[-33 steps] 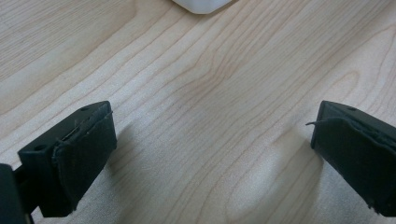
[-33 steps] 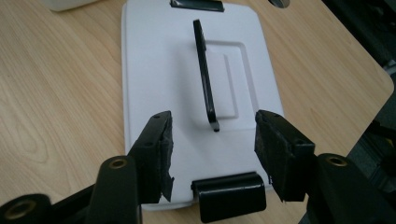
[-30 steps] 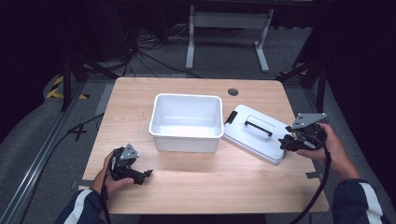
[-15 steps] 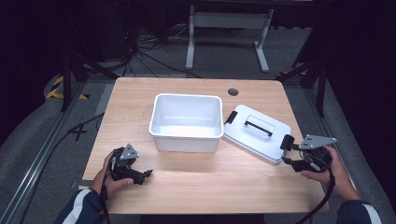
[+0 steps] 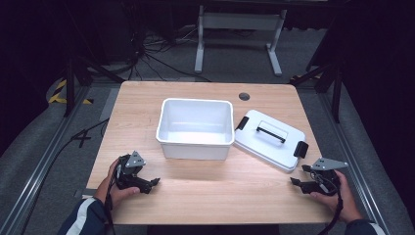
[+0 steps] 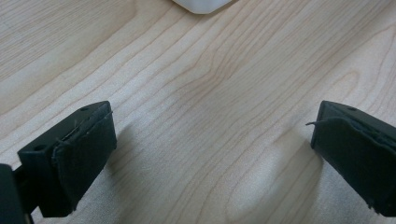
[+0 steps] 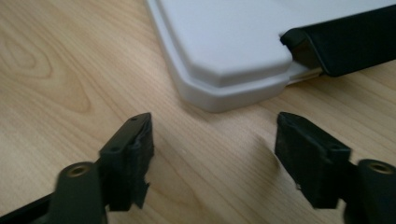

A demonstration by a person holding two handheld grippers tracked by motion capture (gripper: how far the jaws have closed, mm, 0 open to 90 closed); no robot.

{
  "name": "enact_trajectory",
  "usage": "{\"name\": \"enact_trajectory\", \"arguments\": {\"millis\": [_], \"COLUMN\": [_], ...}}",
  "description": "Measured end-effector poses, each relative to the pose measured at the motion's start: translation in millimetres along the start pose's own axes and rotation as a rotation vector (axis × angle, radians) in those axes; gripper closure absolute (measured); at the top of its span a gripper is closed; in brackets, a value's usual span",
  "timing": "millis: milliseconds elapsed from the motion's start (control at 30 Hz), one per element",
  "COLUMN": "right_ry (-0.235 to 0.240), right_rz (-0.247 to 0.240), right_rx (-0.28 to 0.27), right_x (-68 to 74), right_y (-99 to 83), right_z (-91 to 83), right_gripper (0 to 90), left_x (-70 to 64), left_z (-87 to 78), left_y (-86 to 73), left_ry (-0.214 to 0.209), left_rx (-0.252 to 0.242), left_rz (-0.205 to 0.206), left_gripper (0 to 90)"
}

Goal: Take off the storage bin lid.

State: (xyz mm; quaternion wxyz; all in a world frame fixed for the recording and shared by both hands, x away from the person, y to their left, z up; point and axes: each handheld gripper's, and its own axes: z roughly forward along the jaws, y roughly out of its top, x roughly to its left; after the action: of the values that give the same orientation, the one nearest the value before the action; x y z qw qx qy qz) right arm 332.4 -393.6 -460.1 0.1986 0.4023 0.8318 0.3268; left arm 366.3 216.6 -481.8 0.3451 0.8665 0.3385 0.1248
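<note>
Wooden table [image 5: 205, 196] carried everything. Right gripper [image 5: 299, 182] sat spread, empty, just off the near corner of the white lid [image 5: 270, 139], whose long axis ran diagonally, handle up. Left gripper [image 5: 152, 183] (also spread, empty) rested near-left of the white bin [image 5: 195, 128].

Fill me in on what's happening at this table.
A person sits at a wooden table with a handheld gripper in each hand. The left gripper and the right gripper both rest near the front edge, jaws open and holding nothing. In the middle stands an empty white tub. Its white lid, with a black handle and black clips, lies flat on the table to the tub's right. The right gripper points at the lid's near corner without touching it.
</note>
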Motion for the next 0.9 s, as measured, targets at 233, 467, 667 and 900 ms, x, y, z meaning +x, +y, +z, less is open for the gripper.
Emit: {"name": "enact_trajectory", "arguments": {"millis": [233, 467, 667, 900], "right_ry": [-0.001, -0.009, -0.019, -0.016], "right_rz": [0.048, 0.054, 0.068, 0.066], "right_rx": [-0.053, -0.053, -0.053, -0.049], "right_x": [0.4, 1.3, 2.4, 2.1], "right_y": [-7.5, -7.6, -7.7, -7.2], "right_z": [3.0, 2.7, 2.9, 3.4], "right_gripper": [20.5, 20.2, 19.1, 18.2], "left_x": [0.2, 0.6, 0.7, 0.7], "left_z": [0.2, 0.1, 0.2, 0.3], "left_y": [0.0, 0.4, 0.5, 0.5], "left_ry": [-0.001, 0.001, 0.003, 0.003], "left_rx": [-0.002, 0.000, 0.000, 0.000], "left_rz": [0.002, 0.006, 0.003, 0.002], "left_gripper": [0.5, 0.3, 0.1, 0.1]}}
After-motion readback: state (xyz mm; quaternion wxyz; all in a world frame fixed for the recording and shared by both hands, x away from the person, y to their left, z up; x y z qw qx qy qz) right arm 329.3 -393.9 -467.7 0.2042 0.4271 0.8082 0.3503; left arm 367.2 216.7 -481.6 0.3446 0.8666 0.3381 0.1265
